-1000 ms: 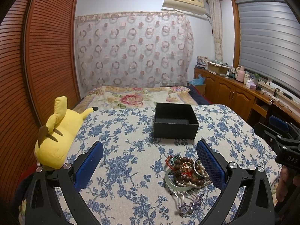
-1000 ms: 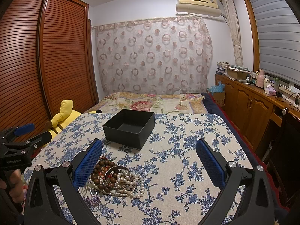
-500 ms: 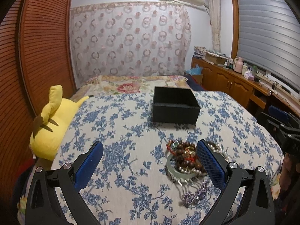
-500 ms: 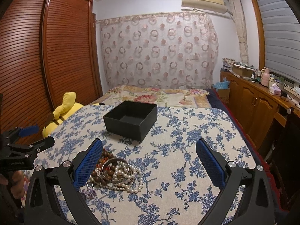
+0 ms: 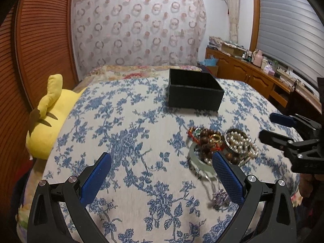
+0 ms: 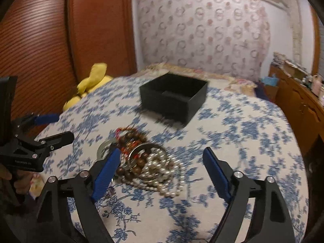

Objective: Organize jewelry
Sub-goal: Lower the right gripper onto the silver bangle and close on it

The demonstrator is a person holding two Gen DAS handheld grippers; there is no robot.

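Over the floral bedspread (image 5: 129, 133), both grippers tilt downward toward the jewelry pile (image 6: 145, 158), jaws spread, the right's just narrowing.

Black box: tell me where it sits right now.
The black box sits open on the blue-flowered bedspread, beyond the jewelry pile, with the yellow plush toy off at the left in both views.

Only print in view: small white lettering on the black body of the left gripper (image 6: 53, 128), seen at the left edge of the right wrist view. Too blurred to read. Nothing legible on the black box (image 5: 194, 92) or elsewhere.
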